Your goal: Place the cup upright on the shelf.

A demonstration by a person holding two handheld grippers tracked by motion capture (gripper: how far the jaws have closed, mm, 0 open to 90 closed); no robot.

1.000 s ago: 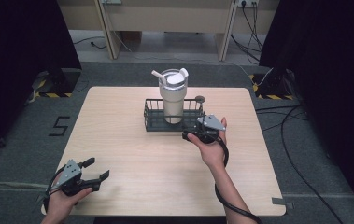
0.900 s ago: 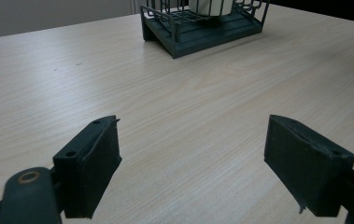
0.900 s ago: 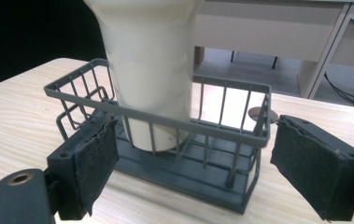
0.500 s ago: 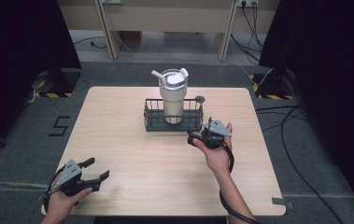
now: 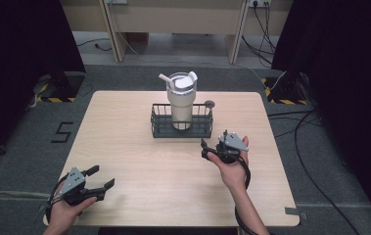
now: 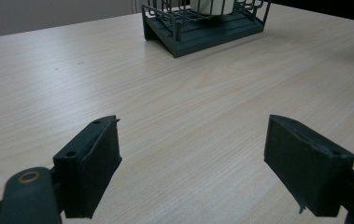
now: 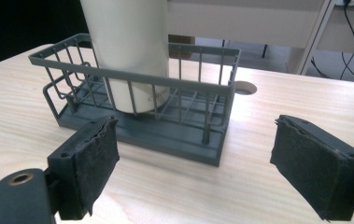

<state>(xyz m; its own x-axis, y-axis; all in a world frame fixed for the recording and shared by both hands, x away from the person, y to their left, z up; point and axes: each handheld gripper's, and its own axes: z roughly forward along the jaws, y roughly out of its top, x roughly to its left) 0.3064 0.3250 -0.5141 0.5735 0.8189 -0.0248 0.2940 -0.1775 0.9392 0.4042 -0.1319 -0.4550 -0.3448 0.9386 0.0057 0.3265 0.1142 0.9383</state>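
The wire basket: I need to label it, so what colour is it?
Dark grey wire basket, clearest in the right gripper view.

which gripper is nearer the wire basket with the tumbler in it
Right. The right gripper sits just off the front right corner of the wire basket, fingers open. The left gripper is far back at the table's near left corner.

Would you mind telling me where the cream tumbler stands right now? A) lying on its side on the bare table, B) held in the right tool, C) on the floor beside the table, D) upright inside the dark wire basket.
D: the tumbler stands upright inside the wire basket, and the right tool sits open just in front of the basket, holding nothing.
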